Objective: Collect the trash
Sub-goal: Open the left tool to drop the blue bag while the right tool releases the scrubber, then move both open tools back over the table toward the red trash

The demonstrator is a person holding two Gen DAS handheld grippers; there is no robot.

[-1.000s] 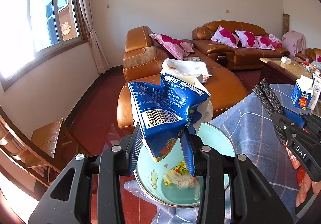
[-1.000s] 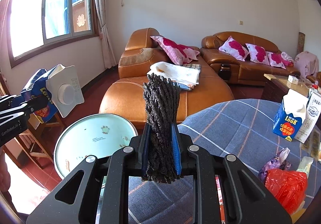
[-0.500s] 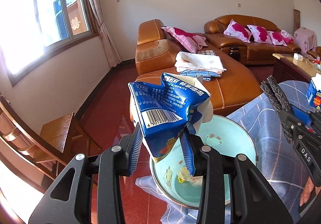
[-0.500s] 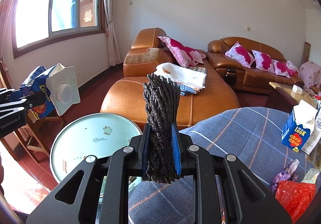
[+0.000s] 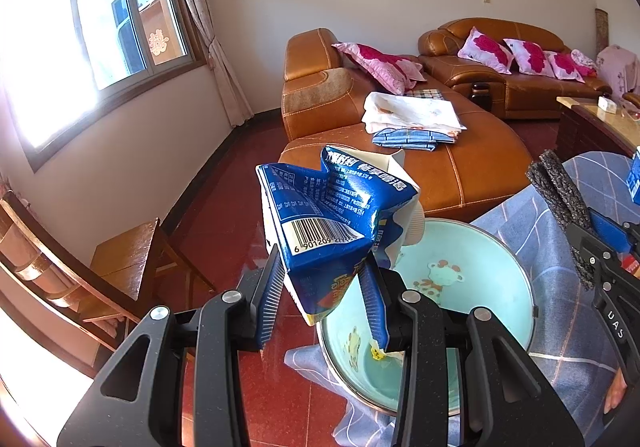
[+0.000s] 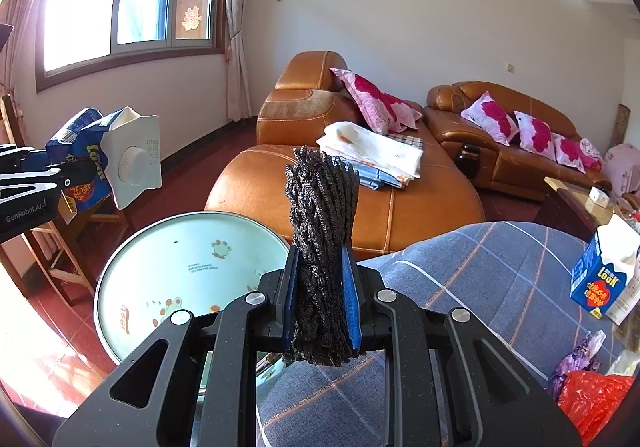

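My left gripper [image 5: 322, 295] is shut on a crumpled blue milk carton [image 5: 332, 223] and holds it above the left rim of a pale green basin [image 5: 472, 279]. The carton also shows in the right wrist view [image 6: 100, 163], above and left of the basin [image 6: 180, 267]. My right gripper [image 6: 322, 299] is shut on a black twisted bundle [image 6: 322, 231], upright over the basin's right rim and the table edge. The bundle shows in the left wrist view [image 5: 560, 203]. Scraps lie in the basin's bottom.
A blue checked tablecloth [image 6: 480, 287] covers the table. On it stand an upright blue carton [image 6: 600, 275], a red bag [image 6: 592, 399] and wrappers. A wooden chair [image 5: 100, 267] stands left. An orange leather sofa [image 6: 360, 199] with folded cloths is behind.
Both grippers have swung left. The basin now sits further right in the left wrist view, so the carton hangs over its left rim. Both grips are unchanged.
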